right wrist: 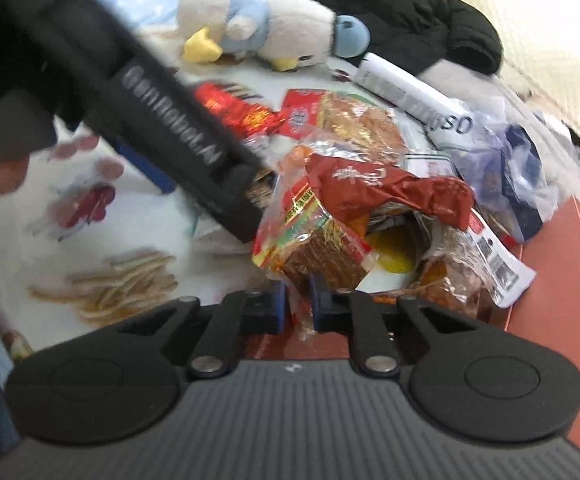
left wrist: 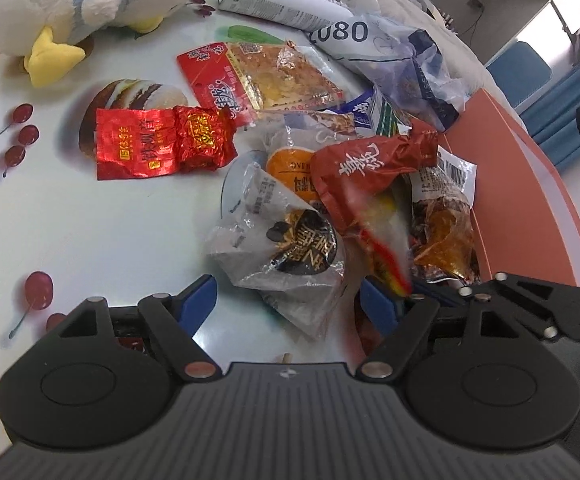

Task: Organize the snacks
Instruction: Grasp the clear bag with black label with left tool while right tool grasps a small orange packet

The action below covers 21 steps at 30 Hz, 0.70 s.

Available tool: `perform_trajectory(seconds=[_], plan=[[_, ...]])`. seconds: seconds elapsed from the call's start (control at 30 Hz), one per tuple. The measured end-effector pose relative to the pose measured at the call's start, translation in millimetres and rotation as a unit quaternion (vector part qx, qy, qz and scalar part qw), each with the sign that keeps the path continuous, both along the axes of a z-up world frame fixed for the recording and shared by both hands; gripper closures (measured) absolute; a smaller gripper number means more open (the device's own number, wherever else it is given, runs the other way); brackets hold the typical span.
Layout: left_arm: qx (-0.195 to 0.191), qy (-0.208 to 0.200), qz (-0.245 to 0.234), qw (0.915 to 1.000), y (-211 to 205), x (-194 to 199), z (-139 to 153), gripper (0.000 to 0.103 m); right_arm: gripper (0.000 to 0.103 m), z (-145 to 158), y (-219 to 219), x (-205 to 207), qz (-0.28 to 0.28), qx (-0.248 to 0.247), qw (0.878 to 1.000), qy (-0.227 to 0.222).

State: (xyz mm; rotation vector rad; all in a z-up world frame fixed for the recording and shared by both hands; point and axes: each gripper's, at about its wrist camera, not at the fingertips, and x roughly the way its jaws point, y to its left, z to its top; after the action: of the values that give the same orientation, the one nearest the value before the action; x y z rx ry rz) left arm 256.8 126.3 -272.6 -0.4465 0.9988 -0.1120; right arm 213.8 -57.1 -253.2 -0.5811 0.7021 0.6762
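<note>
A heap of snack packets lies on the printed tablecloth beside an orange box [left wrist: 530, 208]. My left gripper [left wrist: 290, 304] is open; a clear packet with a dark round snack [left wrist: 290, 248] lies between its blue fingers. A dark red packet [left wrist: 366, 164] and a brown snack bag [left wrist: 442, 232] lie to the right. Red foil packets [left wrist: 158, 142] and a red-and-gold packet [left wrist: 258, 76] lie further off. My right gripper [right wrist: 298, 304] is shut on a clear packet with a brown block and red-green label [right wrist: 314, 240]. The left gripper's body [right wrist: 178, 136] crosses the right wrist view.
A plush duck [left wrist: 90, 4] lies at the far left of the table. A white tube [left wrist: 282, 4] and a clear plastic bag marked 080 [left wrist: 390, 52] lie behind the heap. Black cloth [right wrist: 390, 8] lies behind the duck. The orange box [right wrist: 562, 280] edges the right side.
</note>
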Motion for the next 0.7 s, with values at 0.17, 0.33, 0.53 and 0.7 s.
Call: perform_trajectory(seconds=[0.17,0.33,0.53,0.7], plan=[[0.016,-0.004,-0.001,0.9999,-7.3,5.4,-1.4,0.020,0.094,17.8,-15.2,11.0,-0.049,0.052,0.997,0.032],[0.074,0.000,-0.016,0.9971,-27.1,15.3,-3.1,0.020,0.095,30.2,-28.8,23.0,-0.096,0.104,0.987,0.079],[0.094,0.004,-0.033,0.9950,-36.0,19.8,-1.7,0.035,0.095,36.2,-40.4,25.8,-0.128,0.144,0.974,0.120],[0.077,0.032,-0.010,0.9965,-32.5,16.9,5.2,0.040,0.095,37.7,-43.8,25.2,-0.139,0.156,0.967,0.143]])
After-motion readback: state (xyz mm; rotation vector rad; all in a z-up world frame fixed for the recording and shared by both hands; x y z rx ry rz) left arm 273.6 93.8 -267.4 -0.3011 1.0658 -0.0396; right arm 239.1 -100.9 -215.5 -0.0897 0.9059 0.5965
